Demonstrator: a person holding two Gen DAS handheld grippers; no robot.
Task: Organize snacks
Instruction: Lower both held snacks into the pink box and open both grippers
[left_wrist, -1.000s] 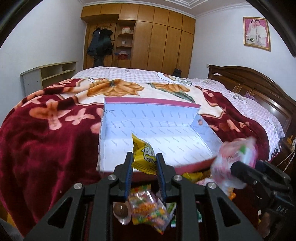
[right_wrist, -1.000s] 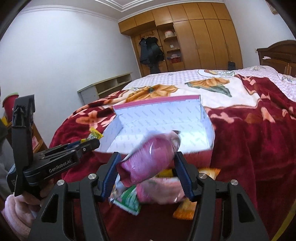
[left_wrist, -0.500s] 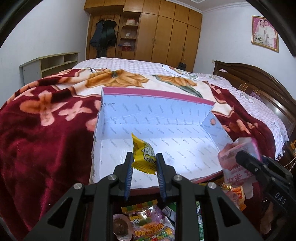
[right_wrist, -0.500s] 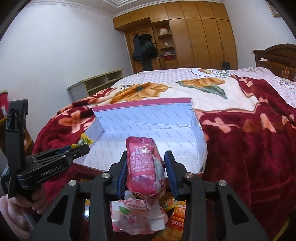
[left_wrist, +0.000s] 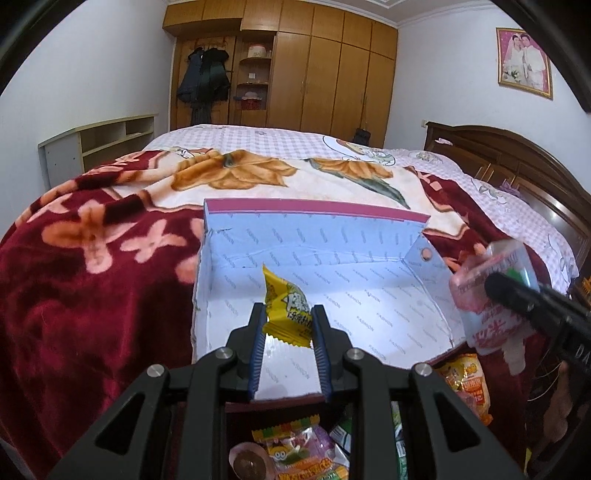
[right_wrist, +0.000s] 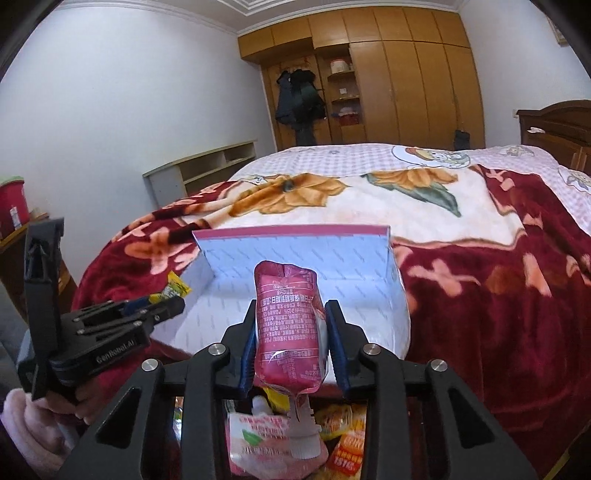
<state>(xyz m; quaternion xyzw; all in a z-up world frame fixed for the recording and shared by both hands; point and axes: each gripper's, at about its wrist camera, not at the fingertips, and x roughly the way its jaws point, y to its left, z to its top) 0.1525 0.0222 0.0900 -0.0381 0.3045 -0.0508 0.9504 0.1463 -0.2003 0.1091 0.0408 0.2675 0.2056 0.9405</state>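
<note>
Gripping a small yellow snack packet (left_wrist: 287, 311) with crimped ends, the left gripper (left_wrist: 288, 334) is closed tight on it above the near edge of the open white box (left_wrist: 369, 295); its long axis stands upright, leaning slightly left. The right gripper (right_wrist: 291, 336) is clamped on a pink spouted pouch (right_wrist: 286, 325), printed with small text, upright with its spout downward, over the box's near rim. More snacks (right_wrist: 343, 439) lie below.

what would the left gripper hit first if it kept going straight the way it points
Probably the white floor of the open box. The left gripper, shut on the yellow snack packet, points down over the near edge; depth is hard to judge.
</note>
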